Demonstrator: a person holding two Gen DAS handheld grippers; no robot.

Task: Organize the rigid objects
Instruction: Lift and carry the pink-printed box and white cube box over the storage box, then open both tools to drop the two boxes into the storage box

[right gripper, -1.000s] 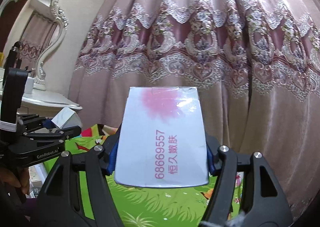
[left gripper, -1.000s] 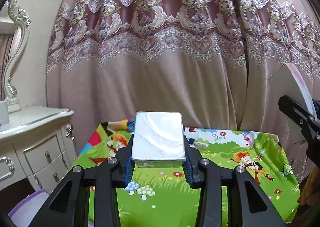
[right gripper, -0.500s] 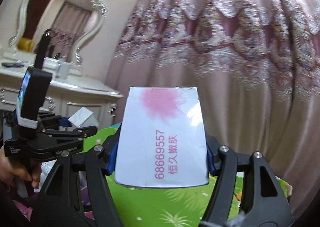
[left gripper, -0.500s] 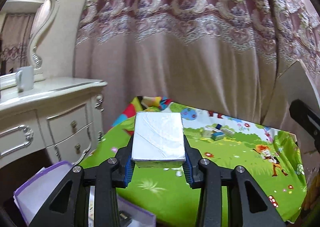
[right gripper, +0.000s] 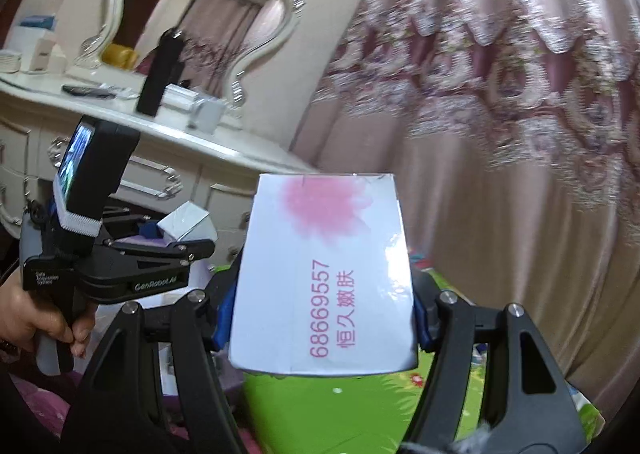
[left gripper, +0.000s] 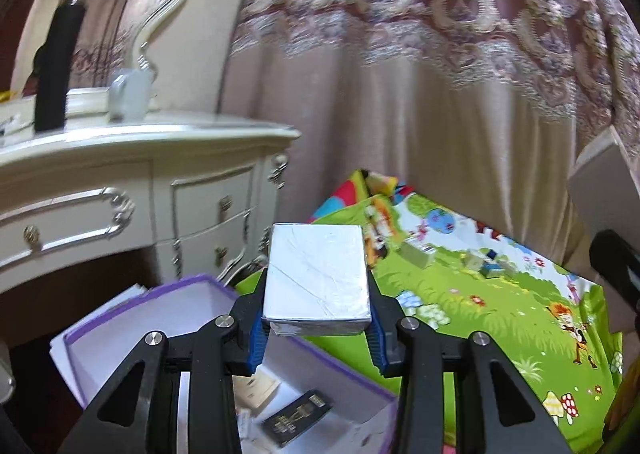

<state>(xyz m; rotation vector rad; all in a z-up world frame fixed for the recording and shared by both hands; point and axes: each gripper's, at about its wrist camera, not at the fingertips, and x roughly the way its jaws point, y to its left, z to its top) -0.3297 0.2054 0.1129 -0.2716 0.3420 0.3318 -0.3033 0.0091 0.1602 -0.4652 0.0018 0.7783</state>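
Your left hand-held gripper (left gripper: 316,328) clamps a silver box (left gripper: 318,280) by its two long sides, poised over the open purple-rimmed box (left gripper: 120,326); it looks light, stiff and slick with foil. Your right hand-held gripper (right gripper: 320,328) pinches a white carton (right gripper: 326,278), glossy and likely crushable, pointing almost level. Beyond lie the green mat (left gripper: 500,306) and the curtain (left gripper: 440,93).

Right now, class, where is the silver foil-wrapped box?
The silver box is clamped in the left gripper, raised above the near edge of the purple-rimmed box, with the white dresser to its left and the green play mat to its right.
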